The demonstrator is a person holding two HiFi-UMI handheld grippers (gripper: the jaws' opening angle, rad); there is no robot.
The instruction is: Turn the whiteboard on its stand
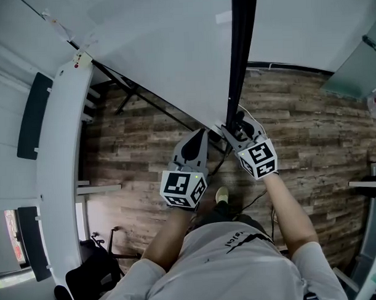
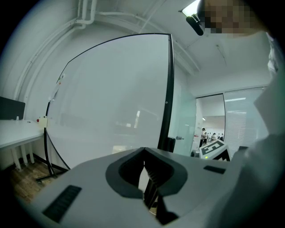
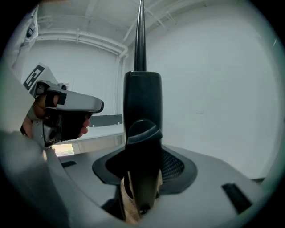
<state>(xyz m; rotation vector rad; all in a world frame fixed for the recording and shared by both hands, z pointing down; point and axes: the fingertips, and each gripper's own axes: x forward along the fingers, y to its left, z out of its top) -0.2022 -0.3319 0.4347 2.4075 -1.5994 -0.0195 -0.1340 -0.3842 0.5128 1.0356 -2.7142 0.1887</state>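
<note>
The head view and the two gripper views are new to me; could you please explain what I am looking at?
There is no robot here: a person holds a hand tool with two jaws in each hand. The head view comes from a camera on the person's head, looking steeply down at the left gripper and the right gripper. The patterned cube on each is part of the tool. The other two pictures come from cameras that ride on the grippers and look along their jaws. In front of the person a large whiteboard stands on a wooden floor. The left gripper's jaws are together with nothing in them. The whiteboard's black frame edge stands between the right gripper's jaws; I cannot tell whether they squeeze it.
</note>
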